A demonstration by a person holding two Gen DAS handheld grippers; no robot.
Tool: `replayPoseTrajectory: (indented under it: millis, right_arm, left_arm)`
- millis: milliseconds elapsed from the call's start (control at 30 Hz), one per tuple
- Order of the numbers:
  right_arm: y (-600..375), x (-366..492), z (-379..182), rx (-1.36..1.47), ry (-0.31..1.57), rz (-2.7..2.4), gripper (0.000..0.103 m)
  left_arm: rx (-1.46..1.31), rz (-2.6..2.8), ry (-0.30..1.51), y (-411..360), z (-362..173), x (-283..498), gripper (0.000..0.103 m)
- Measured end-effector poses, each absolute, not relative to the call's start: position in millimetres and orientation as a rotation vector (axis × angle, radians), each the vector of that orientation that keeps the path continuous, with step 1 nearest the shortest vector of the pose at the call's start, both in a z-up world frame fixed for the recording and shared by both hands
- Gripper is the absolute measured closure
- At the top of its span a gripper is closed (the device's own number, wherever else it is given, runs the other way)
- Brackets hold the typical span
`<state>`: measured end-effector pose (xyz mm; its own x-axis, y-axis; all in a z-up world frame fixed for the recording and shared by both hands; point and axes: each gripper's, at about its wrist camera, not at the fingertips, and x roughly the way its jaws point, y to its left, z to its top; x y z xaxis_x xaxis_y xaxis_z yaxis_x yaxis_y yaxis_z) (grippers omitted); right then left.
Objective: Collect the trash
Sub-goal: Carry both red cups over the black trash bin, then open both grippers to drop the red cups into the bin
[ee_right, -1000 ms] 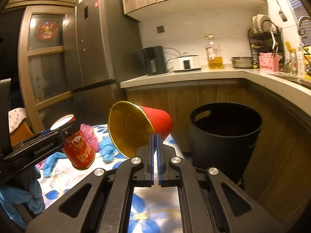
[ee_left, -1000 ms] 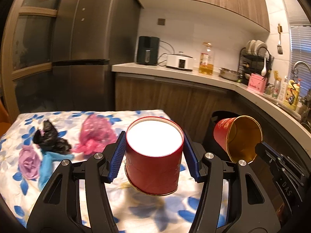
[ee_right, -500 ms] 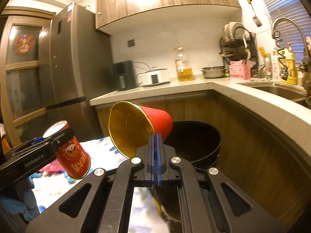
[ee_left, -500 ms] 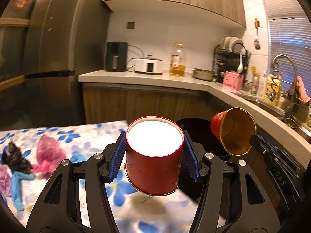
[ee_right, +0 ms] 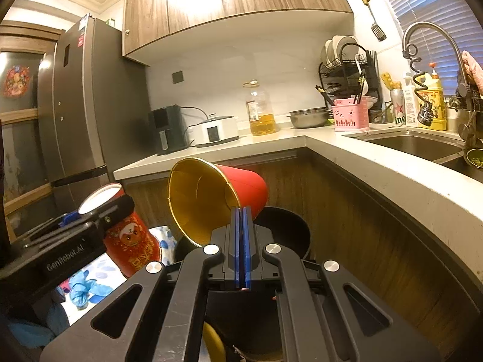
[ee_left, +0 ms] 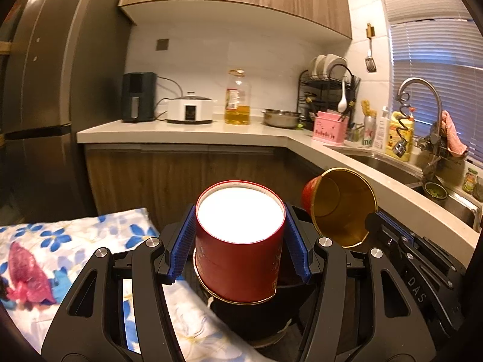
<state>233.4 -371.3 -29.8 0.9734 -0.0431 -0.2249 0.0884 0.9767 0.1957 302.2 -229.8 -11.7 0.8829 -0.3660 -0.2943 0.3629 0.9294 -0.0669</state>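
From the left wrist, the left gripper (ee_left: 240,247) has its blue pads pressed against both sides of a red cup (ee_left: 238,247), held upside down with its white base facing up. The cup hangs over the dark opening of a black bin (ee_left: 256,316) just below it. To the right, a second red cup with a gold lining (ee_left: 341,205) is held tilted, mouth towards the camera, by the right gripper (ee_left: 374,220) coming in from the lower right. On the left, a floral tablecloth (ee_left: 90,235) carries a crumpled pink bag (ee_left: 25,268).

From the right wrist, the right gripper (ee_right: 240,241) has its fingers pressed together on the rim wall of the gold-lined cup (ee_right: 211,199), which tips leftward above the black bin (ee_right: 286,226). At the left, the left gripper (ee_right: 90,220) carries the other red cup (ee_right: 129,238), patterned on its side, near the bin's left edge. Blue gloves (ee_right: 81,286) lie on the tablecloth (ee_right: 99,268) below it. The counter (ee_right: 362,163) curves round to the right.
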Motion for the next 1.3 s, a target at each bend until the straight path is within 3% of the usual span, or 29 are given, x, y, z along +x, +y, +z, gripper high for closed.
replayPoseTrajectory:
  millis: [1300]
  right_arm:
    - [-403.7, 288.7, -51.1, 0.261, 0.311, -0.090, 0.099]
  left_arm:
    - [-0.019, -0.464, 0.376, -264.1, -55.3, 367.0, 0.047]
